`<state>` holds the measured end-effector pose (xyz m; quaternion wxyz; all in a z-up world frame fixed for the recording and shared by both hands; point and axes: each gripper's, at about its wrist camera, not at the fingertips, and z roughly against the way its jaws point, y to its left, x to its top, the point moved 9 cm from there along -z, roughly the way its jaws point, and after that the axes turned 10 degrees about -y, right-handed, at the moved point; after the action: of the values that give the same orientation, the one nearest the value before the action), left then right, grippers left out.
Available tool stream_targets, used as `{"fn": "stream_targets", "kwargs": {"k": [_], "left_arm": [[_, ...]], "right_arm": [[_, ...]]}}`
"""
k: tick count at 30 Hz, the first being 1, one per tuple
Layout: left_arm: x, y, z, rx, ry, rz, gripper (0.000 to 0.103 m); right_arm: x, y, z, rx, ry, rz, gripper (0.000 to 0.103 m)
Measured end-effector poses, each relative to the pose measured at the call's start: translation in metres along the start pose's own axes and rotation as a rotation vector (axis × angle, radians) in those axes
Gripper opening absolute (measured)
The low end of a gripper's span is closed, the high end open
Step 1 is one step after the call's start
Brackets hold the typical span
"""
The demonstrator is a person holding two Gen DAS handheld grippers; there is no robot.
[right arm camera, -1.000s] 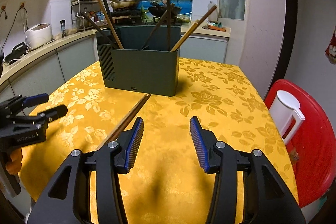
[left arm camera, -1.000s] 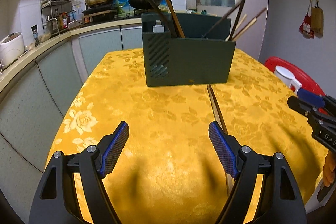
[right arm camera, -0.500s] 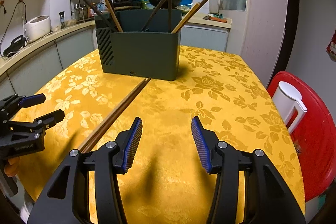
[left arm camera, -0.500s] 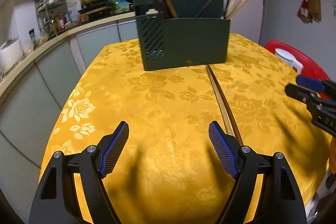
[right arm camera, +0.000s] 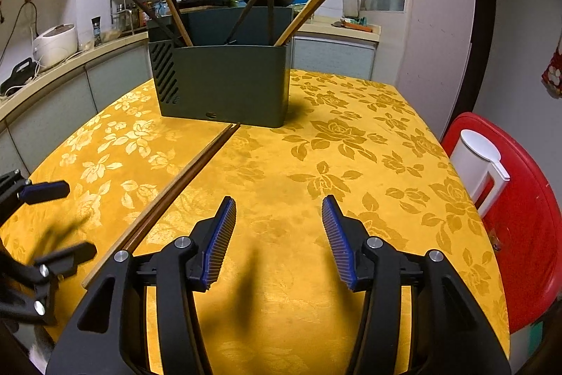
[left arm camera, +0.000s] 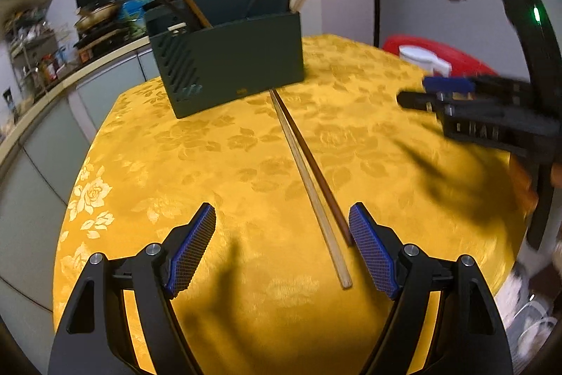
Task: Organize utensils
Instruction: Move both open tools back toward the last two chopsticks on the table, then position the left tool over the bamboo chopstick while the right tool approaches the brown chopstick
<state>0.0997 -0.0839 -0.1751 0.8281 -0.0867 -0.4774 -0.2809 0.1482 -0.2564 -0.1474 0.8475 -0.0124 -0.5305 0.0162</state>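
Two chopsticks point(left arm camera: 309, 171): lying side by side on the yellow tabletop point(left arm camera: 217, 164), far tips just short of the dark green holder point(left arm camera: 228, 65), which already carries several sticks. Change over the last second: left gripper point(left arm camera: 281, 248) has swung toward the pair, whose near ends now lie between its spread fingers, close to the right pad; a pickup looks imminent. Left gripper: low over the tabletop, empty. Right gripper point(right arm camera: 279, 241): spread, empty, hovering beside the pair.
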Motion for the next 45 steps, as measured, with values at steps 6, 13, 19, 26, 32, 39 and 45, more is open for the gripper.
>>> {"fn": "stream_targets", "kwargs": {"k": [6,13,19,26,32,39,45], "left_arm": [[-0.013,-0.005,-0.001,-0.054,0.052,-0.02,0.075],[-0.021,-0.01,-0.005,-0.072,0.08,-0.039,0.072],[-0.021,0.006,-0.007,-0.048,0.101,-0.015,0.059],[-0.023,0.039,-0.013,-0.02,0.134,0.079,0.044],[-0.024,0.055,-0.014,-0.025,0.149,0.156,0.031],[-0.024,0.053,-0.014,-0.029,0.144,0.15,0.03],[-0.023,0.046,-0.014,-0.031,0.135,0.135,0.03]], "right_arm": [[0.0,0.003,0.0,0.016,0.0,0.0,0.05],[-0.003,0.017,0.002,0.044,0.005,0.025,0.05],[-0.006,0.03,0.004,0.077,0.011,0.042,0.05],[-0.015,0.061,0.007,0.151,0.029,0.078,0.05],[-0.029,0.095,0.011,0.226,0.057,0.134,0.05],[-0.049,0.125,0.014,0.272,0.094,0.194,0.05],[-0.049,0.111,0.008,0.219,0.102,0.18,0.05]]}}
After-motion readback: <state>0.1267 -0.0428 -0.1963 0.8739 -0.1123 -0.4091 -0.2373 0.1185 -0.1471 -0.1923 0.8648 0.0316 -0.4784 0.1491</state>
